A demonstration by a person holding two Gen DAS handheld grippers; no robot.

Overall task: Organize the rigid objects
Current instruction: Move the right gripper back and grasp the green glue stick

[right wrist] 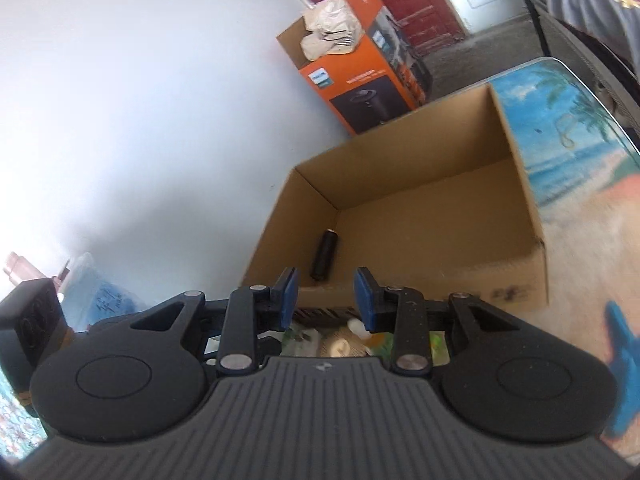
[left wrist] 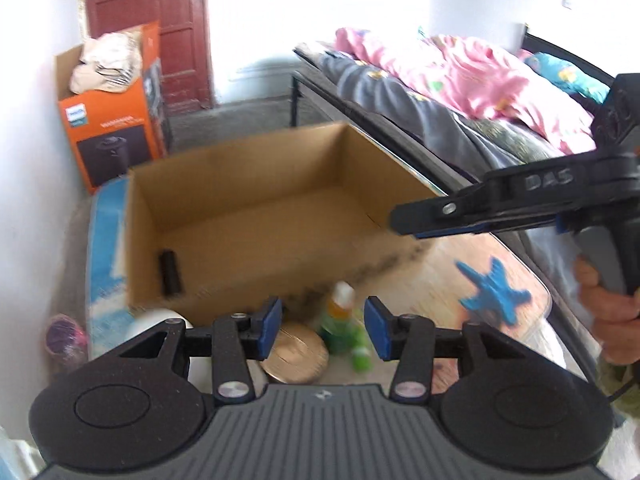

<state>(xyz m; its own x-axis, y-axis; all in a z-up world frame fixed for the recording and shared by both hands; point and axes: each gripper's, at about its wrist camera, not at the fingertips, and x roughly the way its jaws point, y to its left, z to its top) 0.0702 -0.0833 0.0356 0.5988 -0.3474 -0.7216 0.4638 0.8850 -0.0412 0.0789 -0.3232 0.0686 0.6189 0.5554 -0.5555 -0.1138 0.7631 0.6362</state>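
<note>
Both tongs gape, holding nothing: left tongs (left wrist: 323, 328) hover over the green bottle (left wrist: 342, 322) at the cardboard box's (left wrist: 256, 200) six o'clock; right tongs (right wrist: 326, 300) idle. Best pinch its body squarely.

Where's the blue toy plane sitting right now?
In the left wrist view the blue toy plane lies on the table, right of the green bottle and just outside the cardboard box.

White walls (right wrist: 120, 100), red door (left wrist: 176, 32), bed (left wrist: 460, 92) w/ pink bedding.
</note>
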